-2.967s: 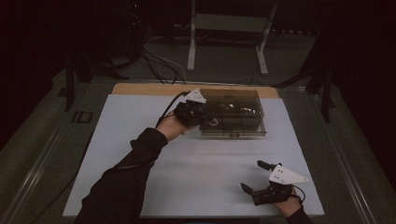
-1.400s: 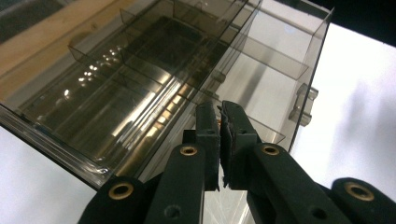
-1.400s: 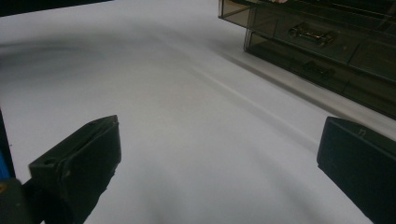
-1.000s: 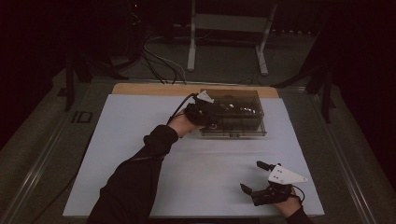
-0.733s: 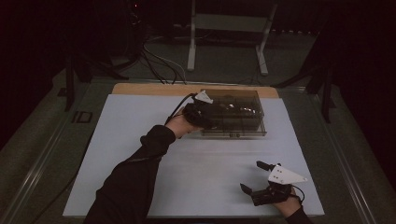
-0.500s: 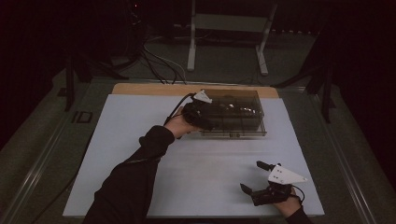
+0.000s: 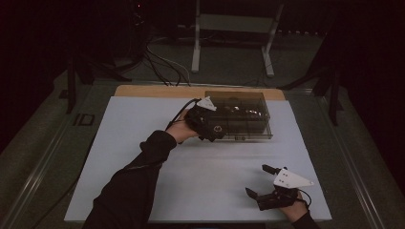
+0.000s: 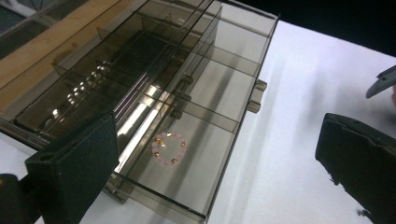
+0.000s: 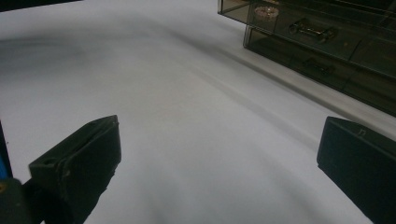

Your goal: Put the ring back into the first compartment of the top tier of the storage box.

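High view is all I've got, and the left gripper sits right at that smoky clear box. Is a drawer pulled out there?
Observer: Yes. In the left gripper view a drawer stands out from the organizer box.
Operator: Anything in it?
Observer: A pink bead bracelet lies in the compartment nearest the camera.
Operator: Is the left gripper holding something?
Observer: No. The left gripper has its jaws wide apart above the drawer.
Operator: And the right one?
Observer: The right gripper is open too, over bare white tabletop.

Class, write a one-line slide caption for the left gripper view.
Open left gripper poised over a smoky clear drawer box, a pink bead bracelet in its pulled-out drawer.
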Demonstrator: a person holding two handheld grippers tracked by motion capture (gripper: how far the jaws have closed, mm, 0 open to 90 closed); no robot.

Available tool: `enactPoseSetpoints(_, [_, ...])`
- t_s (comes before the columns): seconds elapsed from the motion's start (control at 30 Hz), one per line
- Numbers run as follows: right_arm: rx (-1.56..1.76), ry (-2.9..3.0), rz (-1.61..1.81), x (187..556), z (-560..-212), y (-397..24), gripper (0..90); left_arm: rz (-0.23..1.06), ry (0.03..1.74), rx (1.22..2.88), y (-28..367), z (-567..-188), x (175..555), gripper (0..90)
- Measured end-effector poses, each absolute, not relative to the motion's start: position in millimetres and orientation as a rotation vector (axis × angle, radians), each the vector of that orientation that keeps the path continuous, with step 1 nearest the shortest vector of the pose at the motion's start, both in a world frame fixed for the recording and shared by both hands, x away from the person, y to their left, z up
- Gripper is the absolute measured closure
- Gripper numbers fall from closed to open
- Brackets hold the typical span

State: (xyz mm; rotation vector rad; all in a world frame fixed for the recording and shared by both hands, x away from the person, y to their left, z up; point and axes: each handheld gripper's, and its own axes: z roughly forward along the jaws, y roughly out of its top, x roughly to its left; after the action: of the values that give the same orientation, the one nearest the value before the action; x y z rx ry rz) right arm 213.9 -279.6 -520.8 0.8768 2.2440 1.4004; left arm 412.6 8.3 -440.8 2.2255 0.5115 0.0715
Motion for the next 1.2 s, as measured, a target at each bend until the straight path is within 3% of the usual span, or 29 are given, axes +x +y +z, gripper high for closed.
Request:
enactPoseSetpoints(0.6, [0.868, 2.249, 1.411, 216, -520, -277, 0.0, 0.069, 0.440, 2.187, 21, -433, 407, 1.3])
enactPoseSetpoints(1.2, [0.875, 2.250, 1.400, 217, -521, -277, 0.0, 0.111, 0.501, 2.177, 60, -429, 400, 1.3])
